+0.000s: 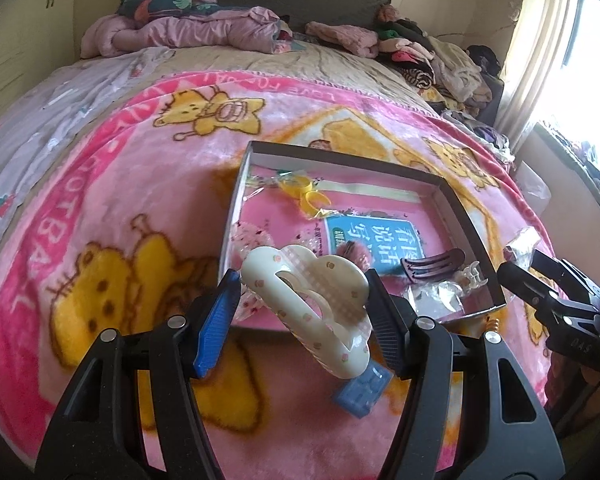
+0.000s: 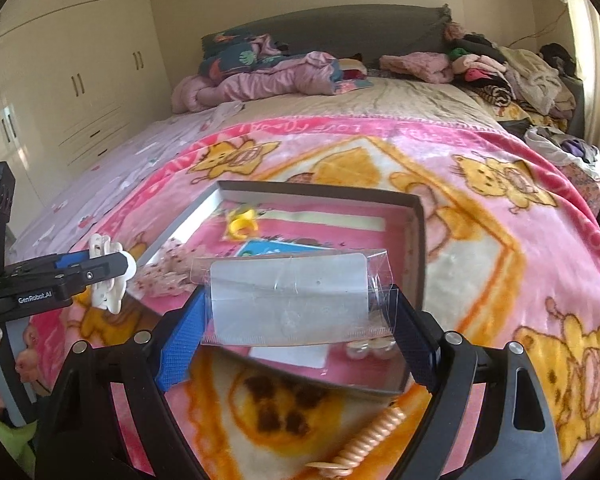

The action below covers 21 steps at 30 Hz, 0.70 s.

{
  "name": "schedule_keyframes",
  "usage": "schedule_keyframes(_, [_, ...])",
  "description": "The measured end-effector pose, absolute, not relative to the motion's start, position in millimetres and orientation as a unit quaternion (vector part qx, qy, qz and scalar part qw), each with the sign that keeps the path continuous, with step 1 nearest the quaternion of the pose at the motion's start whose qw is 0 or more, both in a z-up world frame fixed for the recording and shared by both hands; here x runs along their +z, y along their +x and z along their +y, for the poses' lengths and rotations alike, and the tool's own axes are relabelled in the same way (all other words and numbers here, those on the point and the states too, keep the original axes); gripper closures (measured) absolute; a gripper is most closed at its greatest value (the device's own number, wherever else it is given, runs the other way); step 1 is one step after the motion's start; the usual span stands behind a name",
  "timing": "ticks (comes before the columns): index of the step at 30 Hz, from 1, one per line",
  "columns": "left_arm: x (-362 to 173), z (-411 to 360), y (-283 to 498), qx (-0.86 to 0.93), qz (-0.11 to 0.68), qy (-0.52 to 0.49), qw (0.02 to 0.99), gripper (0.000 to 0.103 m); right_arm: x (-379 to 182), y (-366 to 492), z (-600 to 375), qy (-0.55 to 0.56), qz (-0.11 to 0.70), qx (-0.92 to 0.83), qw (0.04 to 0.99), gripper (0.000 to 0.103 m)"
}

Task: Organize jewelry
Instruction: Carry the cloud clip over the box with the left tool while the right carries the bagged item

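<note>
Jewelry sort: both grippers loaded, box just ahead

Left gripper (image 1: 300, 312) is pinching a white cloud-shaped hair claw (image 1: 308, 312) across its body, above the pink blanket (image 1: 120, 184), near the box (image 1: 456, 196) front-left corner. Right gripper (image 2: 296, 320) is clamped on a clear plastic packet (image 2: 288, 304) with a white card inside, held by its two short ends over the box's near edge.

Handling, my read:
- Claw: rigid plastic, light, glossy, so likely slippery on the pads. Spring hinge; a squeeze on the wings would open it. Grip on the shell sides looks right.
- Packet: very light, thin film, buckles easily; the card gives what stiffness there is. Keep grip light, on the carded section.

Already in box: yellow ring (image 1: 304, 194), dark claw clip (image 1: 432, 266), small clear clip (image 1: 474, 274). Coil hair tie (image 2: 364, 440) and a blue piece (image 1: 360, 392) lie on the blanket, outside.
</note>
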State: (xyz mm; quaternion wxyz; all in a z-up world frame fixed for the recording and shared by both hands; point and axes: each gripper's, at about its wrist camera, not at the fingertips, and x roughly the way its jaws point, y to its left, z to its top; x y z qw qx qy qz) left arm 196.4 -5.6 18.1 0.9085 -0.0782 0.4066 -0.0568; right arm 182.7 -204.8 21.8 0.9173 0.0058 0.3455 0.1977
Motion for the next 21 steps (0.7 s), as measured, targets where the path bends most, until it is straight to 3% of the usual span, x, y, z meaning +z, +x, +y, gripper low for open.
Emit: schedule_keyframes(21, [-11.0,-23.4,239.5,-0.059,0.437,-0.058,0.895,0.049,2.5,232.7,-231.2,0.015,0.358,0.151,0.921,0.020])
